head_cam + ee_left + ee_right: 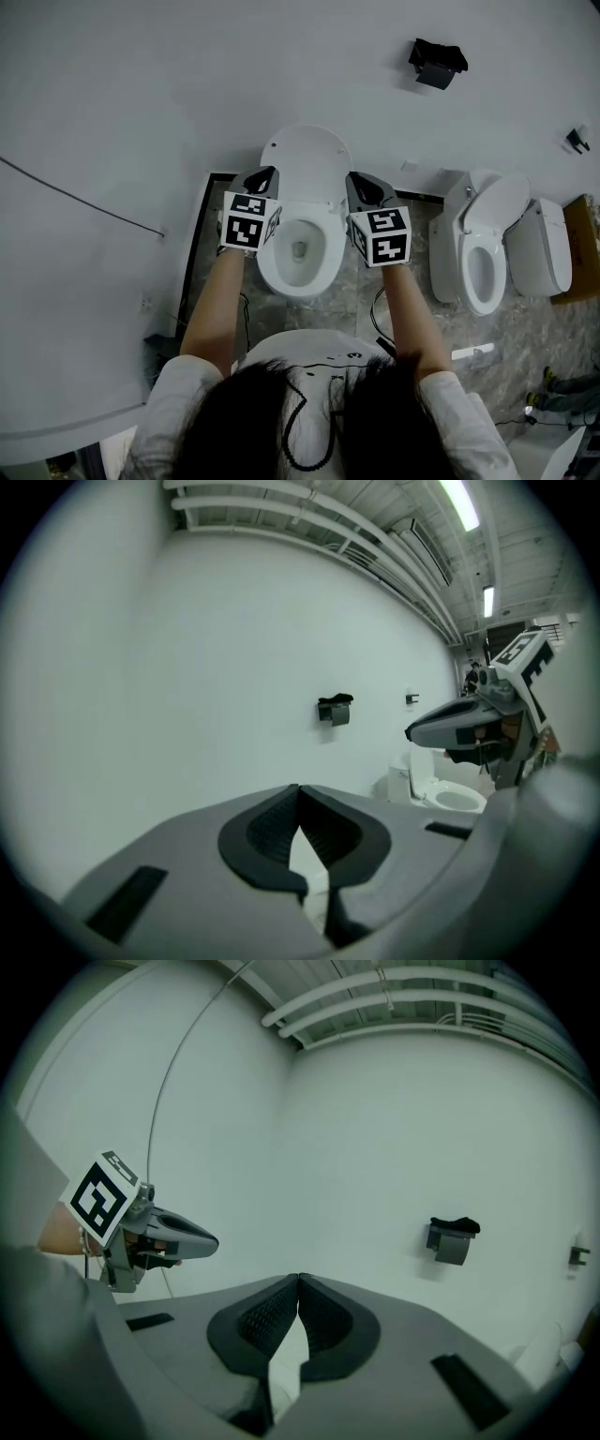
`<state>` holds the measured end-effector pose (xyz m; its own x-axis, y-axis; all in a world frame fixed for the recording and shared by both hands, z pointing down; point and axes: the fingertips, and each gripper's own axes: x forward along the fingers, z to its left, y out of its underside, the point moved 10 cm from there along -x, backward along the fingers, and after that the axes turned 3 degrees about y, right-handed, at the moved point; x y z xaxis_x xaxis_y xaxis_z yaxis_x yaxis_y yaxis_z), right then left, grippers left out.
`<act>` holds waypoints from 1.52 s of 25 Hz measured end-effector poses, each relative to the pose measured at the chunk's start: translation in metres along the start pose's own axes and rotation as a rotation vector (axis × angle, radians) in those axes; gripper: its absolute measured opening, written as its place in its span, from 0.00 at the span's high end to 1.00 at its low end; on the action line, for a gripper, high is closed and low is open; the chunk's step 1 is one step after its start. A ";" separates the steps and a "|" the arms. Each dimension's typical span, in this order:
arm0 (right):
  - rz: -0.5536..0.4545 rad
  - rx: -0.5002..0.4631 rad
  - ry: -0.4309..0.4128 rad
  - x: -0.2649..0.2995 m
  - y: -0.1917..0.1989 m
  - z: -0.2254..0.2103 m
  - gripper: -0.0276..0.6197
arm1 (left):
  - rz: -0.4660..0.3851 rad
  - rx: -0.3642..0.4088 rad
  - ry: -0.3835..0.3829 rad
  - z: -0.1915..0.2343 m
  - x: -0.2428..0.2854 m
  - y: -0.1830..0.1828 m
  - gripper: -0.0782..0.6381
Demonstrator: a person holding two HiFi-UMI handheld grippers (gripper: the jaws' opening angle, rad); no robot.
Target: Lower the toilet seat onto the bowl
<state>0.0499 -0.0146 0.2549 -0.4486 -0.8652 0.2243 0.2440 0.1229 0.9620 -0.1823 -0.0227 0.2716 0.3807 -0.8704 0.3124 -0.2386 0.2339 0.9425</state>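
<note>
The white toilet [300,248] stands against the wall with its bowl uncovered. Its lid [305,159] is raised upright against the wall; I cannot tell the seat apart from the lid. My left gripper [265,178] is shut and empty, just left of the raised lid. My right gripper [370,187] is shut and empty, just right of it. In the left gripper view the left gripper [298,787] has its jaws closed tip to tip, facing the bare wall, with the right gripper [417,731] beside it. The right gripper view shows the right gripper [298,1279] closed the same way and the left gripper [211,1239] alongside.
A second toilet [483,248] with its lid up stands to the right, with another white fixture [539,248] and a cardboard box [586,248] beyond it. A black holder [436,64] and a small hook [577,141] hang on the wall. A cable [84,202] runs along the left wall.
</note>
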 end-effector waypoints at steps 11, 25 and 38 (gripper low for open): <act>-0.171 0.008 0.059 -0.028 -0.054 -0.028 0.92 | -0.219 0.041 -0.046 0.009 -0.024 -0.059 0.88; -0.324 0.038 0.113 -0.073 -0.079 -0.056 0.92 | -0.428 0.040 -0.140 0.029 -0.079 -0.099 0.88; -0.375 0.041 0.152 -0.103 -0.080 -0.061 0.92 | -0.475 0.077 -0.199 0.029 -0.112 -0.094 0.88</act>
<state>0.1292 0.0346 0.1455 -0.3669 -0.9153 -0.1662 0.0513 -0.1983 0.9788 -0.2287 0.0401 0.1448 0.2878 -0.9400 -0.1834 -0.1487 -0.2330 0.9610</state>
